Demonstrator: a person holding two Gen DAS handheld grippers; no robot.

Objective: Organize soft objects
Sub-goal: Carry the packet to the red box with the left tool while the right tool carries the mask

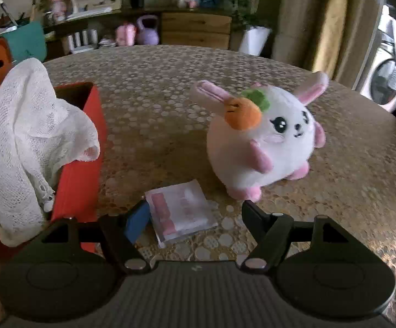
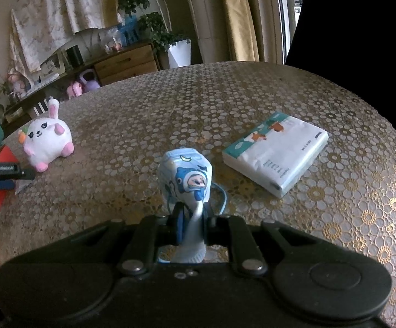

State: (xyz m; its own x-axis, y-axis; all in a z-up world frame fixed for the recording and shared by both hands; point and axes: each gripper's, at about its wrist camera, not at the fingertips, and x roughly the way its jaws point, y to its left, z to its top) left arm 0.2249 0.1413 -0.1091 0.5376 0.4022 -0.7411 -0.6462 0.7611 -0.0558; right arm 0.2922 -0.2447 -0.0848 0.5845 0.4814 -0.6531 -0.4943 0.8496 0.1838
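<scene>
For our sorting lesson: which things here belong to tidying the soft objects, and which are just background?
Belongs to the job:
bunny plush
white mesh cloth
red box
child's face mask
tissue pack
small wipes packet

Just lying about:
purple kettlebell
white planter
wooden drawers

Left hand-held gripper (image 1: 195, 216) spread apart; right hand-held gripper (image 2: 191, 216) apparently clamped.

Cloth (image 1: 31, 136) in box (image 1: 83, 164), left of bunny (image 1: 263, 142); packet (image 1: 181, 213) btwn.
</scene>
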